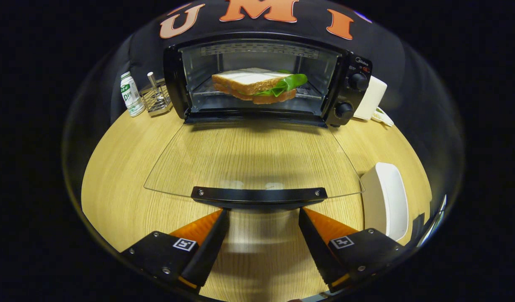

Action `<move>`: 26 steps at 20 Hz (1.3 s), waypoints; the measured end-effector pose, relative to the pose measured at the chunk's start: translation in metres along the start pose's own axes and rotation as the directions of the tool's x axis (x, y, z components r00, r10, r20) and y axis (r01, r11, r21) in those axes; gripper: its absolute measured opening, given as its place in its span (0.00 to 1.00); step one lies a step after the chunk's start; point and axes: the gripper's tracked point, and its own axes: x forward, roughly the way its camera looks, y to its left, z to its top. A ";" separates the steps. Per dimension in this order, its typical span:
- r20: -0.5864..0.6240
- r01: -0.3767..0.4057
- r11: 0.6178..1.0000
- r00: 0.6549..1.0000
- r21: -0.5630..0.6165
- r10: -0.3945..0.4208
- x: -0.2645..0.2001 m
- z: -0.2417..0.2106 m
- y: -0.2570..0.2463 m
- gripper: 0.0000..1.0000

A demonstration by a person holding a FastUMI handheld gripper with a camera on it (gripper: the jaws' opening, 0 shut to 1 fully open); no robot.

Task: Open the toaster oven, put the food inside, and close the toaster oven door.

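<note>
Closing step: sandwich inside the oven, upper centre.
Claw wide, empty, under door handle; next, lift it shut.

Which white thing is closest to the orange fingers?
The white dish on the table, just right of the open gripper beside the oven door handle. The white box and bottle stand farther back, flanking the toaster oven.
</note>
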 end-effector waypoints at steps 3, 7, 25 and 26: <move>0.023 -0.012 1.000 1.000 0.009 0.012 -0.009 0.008 -0.003 1.00; 0.070 -0.024 0.999 0.997 0.037 0.021 -0.023 0.030 -0.003 1.00; 0.344 0.005 0.999 0.939 0.034 -0.017 -0.034 0.176 -0.016 1.00; 0.361 0.016 0.999 0.932 0.029 -0.026 -0.031 0.186 -0.017 1.00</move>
